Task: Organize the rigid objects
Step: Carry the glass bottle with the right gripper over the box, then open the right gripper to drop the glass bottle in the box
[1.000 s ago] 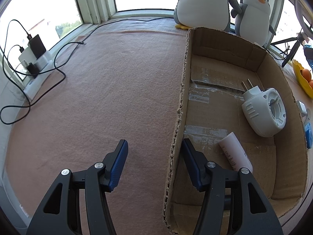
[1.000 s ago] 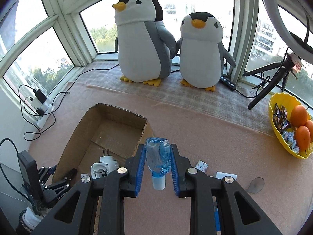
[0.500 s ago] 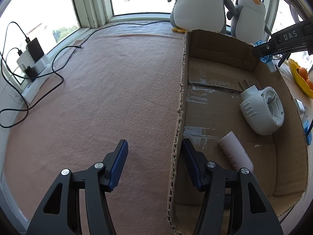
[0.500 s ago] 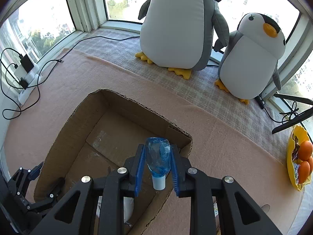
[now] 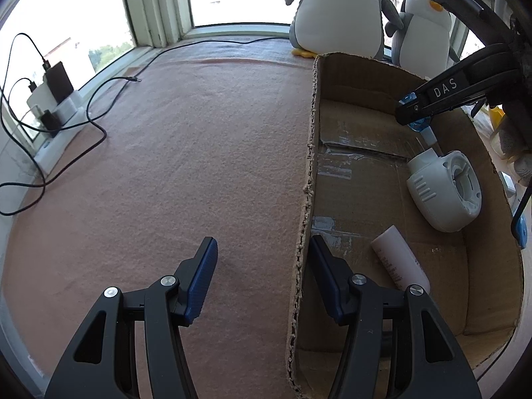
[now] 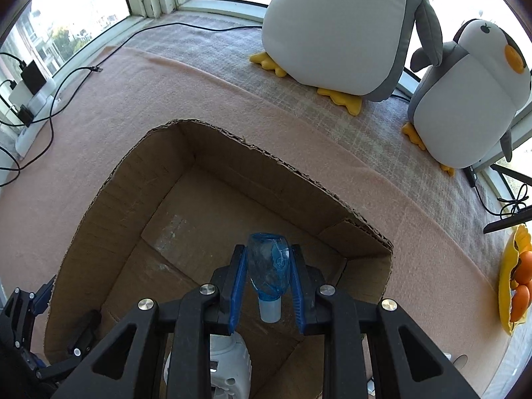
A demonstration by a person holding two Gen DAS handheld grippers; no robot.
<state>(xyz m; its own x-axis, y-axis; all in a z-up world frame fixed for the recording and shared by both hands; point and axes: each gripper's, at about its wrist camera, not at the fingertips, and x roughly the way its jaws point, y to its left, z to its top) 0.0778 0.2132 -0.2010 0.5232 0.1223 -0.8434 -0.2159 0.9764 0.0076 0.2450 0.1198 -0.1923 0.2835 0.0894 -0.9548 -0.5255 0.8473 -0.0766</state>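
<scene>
My right gripper [image 6: 267,266] is shut on a small clear blue bottle [image 6: 268,271] with a white neck, held over the inside of an open cardboard box [image 6: 173,153]. It also shows in the left wrist view [image 5: 417,113], above the box's far right part. Inside the box [image 5: 311,153] lie a white plug-in device [image 5: 442,189] and a white tube [image 5: 399,262]. My left gripper [image 5: 262,279] is open and straddles the box's left wall, one finger outside, one inside.
Two plush penguins [image 6: 335,30] [image 6: 465,99] stand behind the box by the window. A power strip with chargers and cables [image 5: 53,99] lies at the far left. A yellow bowl of oranges [image 6: 517,282] sits at the right on the pink mat [image 5: 183,149].
My right gripper has carried the blue bottle left and down, from beside the box to above its inside. My left gripper has stayed on the box wall.
</scene>
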